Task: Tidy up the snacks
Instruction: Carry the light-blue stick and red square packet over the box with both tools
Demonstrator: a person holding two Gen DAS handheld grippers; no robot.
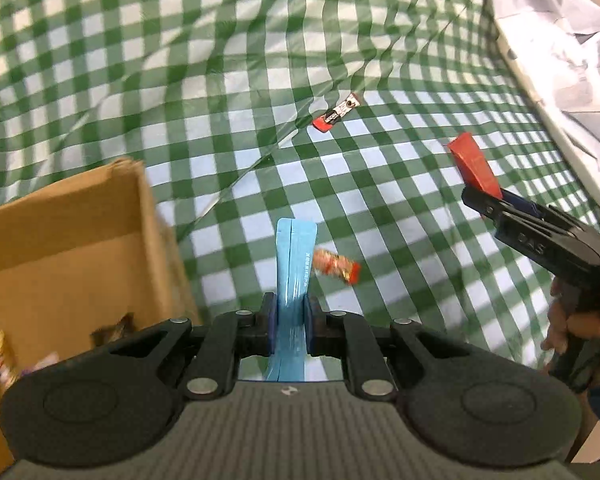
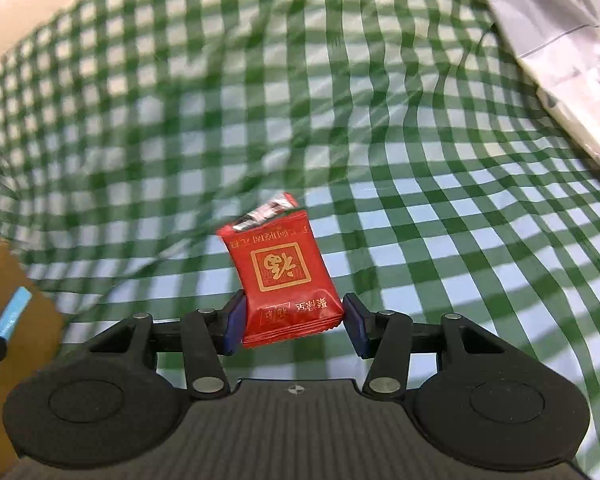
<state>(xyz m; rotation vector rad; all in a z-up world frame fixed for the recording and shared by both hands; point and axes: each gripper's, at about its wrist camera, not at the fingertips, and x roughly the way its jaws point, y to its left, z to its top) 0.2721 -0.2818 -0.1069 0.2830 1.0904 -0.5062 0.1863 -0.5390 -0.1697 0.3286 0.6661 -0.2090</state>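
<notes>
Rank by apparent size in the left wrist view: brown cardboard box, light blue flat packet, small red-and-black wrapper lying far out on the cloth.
1. Brown cardboard box, largest by far.
2. Light blue flat packet, though it sits close to the camera, which inflates it.
3. Small red-and-black wrapper, smallest, but farthest away.

Open checked cloth (image 1: 400,184) offers wide passage. Obstacles: cardboard box (image 1: 80,240) at left, white crumpled sheeting (image 1: 560,40) at right, two loose packets (image 1: 336,114) (image 1: 336,266) mid-cloth.

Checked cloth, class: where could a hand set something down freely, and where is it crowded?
Free: the wide cloth beyond the red-and-white wrapper, and the stretch between that wrapper and the cardboard box. Crowded: beside the orange snack, and inside the box.
</notes>
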